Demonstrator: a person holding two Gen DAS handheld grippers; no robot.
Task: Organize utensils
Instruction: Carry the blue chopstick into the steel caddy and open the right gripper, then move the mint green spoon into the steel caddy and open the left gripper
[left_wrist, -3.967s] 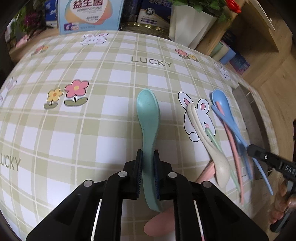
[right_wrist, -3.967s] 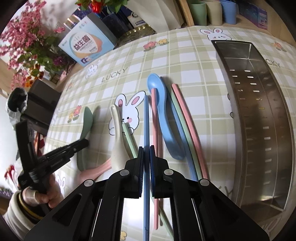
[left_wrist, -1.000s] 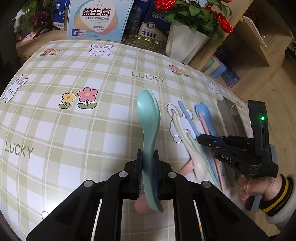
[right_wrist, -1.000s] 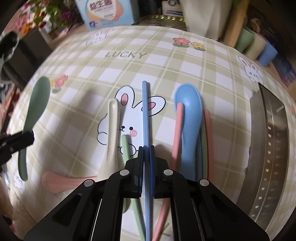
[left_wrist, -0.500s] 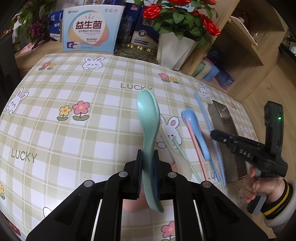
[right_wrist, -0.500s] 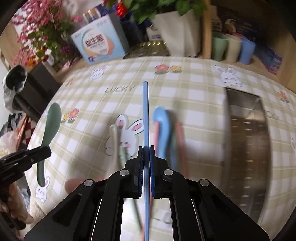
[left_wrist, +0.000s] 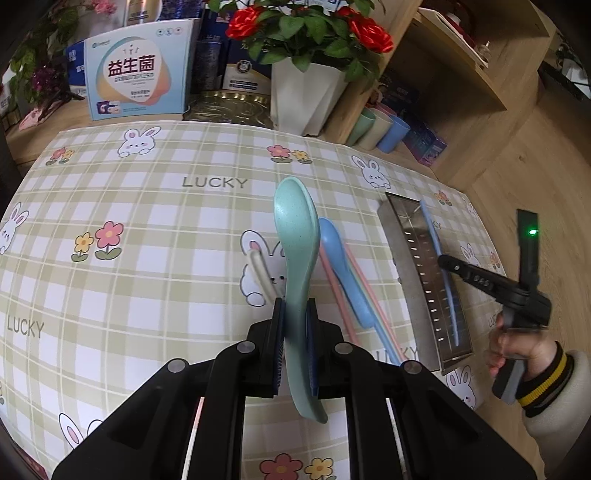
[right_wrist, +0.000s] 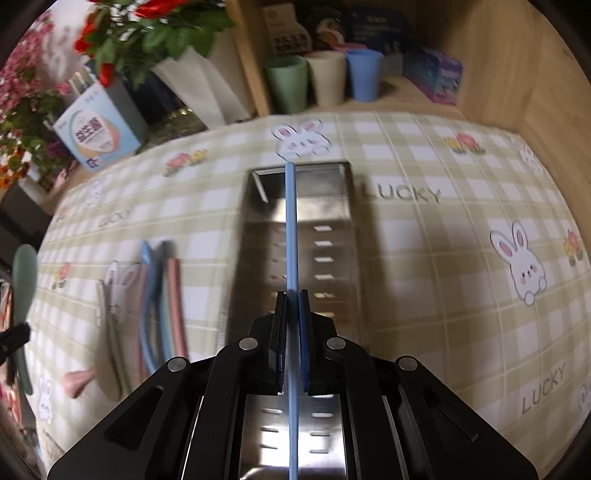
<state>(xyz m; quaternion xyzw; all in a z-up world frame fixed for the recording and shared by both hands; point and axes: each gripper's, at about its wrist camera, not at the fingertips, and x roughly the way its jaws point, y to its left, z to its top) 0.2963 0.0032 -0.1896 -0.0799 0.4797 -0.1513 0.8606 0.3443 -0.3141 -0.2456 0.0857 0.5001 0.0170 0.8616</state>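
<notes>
Utensil sorting over a checked tablecloth (left_wrist: 155, 236). Left gripper (left_wrist: 294, 347): jaws closed on the handle of a mint-green spoon (left_wrist: 297, 236), held clear of the cloth with its bowl pointing away. Right gripper (right_wrist: 292, 339): jaws clamped on a blue chopstick (right_wrist: 291, 229), held lengthwise above the perforated steel tray (right_wrist: 325, 206). Remaining utensils, a blue spoon (left_wrist: 338, 254), a cream spoon (left_wrist: 260, 271) and pink chopsticks (left_wrist: 369, 291), lie together on the cloth between the tray and the green spoon.
</notes>
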